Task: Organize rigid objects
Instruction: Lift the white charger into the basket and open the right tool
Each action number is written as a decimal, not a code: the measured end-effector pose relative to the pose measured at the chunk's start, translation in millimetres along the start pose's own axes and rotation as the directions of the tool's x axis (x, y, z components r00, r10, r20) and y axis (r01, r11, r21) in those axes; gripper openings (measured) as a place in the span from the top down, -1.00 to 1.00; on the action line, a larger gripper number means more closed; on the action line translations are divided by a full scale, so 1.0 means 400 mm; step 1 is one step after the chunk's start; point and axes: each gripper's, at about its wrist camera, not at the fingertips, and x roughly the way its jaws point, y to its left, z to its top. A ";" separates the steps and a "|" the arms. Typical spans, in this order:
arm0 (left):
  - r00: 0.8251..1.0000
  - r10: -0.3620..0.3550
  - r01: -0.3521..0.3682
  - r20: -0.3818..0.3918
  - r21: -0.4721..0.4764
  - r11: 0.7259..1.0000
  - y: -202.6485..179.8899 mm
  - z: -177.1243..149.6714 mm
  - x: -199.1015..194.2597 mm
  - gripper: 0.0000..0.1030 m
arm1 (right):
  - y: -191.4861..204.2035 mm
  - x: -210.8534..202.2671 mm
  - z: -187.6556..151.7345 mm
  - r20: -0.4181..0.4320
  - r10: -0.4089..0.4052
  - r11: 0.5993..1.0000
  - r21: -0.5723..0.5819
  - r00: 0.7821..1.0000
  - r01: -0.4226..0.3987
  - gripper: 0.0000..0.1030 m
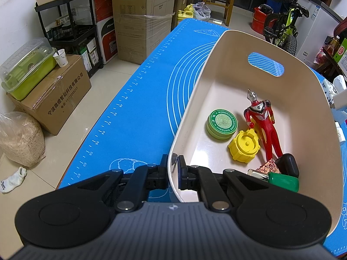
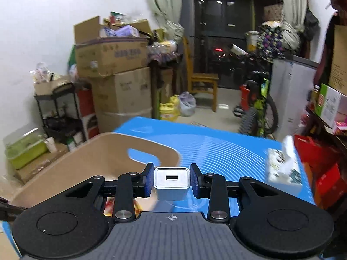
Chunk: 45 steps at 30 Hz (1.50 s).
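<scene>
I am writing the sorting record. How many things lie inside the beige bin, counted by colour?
Red: 1, plastic hero figure
Yellow: 1, ribbed round cap
Green: 2, round ointment tin, cap at near wall
Black: 1, rounded case
Red-gold patterned: 1, small piece
Total: 6

Bin (image 1: 216, 69) on worktop (image 1: 141, 99), right side; inside: tin (image 1: 221, 124) left of figure (image 1: 261, 121), cap (image 1: 244, 146) nearer.
</scene>
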 end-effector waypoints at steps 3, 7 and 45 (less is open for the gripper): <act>1.000 -0.001 0.001 0.000 0.000 1.000 -0.001 0.000 0.000 0.82 | 0.031 -0.003 0.017 0.016 0.042 0.999 -0.016 0.999 -0.041 0.18; 1.000 0.001 -0.001 0.000 0.001 1.000 -0.002 0.000 0.000 0.82 | 0.076 -0.006 0.033 0.033 0.070 0.997 -0.044 0.997 -0.069 0.18; 1.000 -0.001 0.001 0.001 0.001 1.000 0.002 0.002 0.003 0.82 | -0.055 0.019 -0.045 -0.129 0.041 0.999 0.029 0.991 -0.037 -0.34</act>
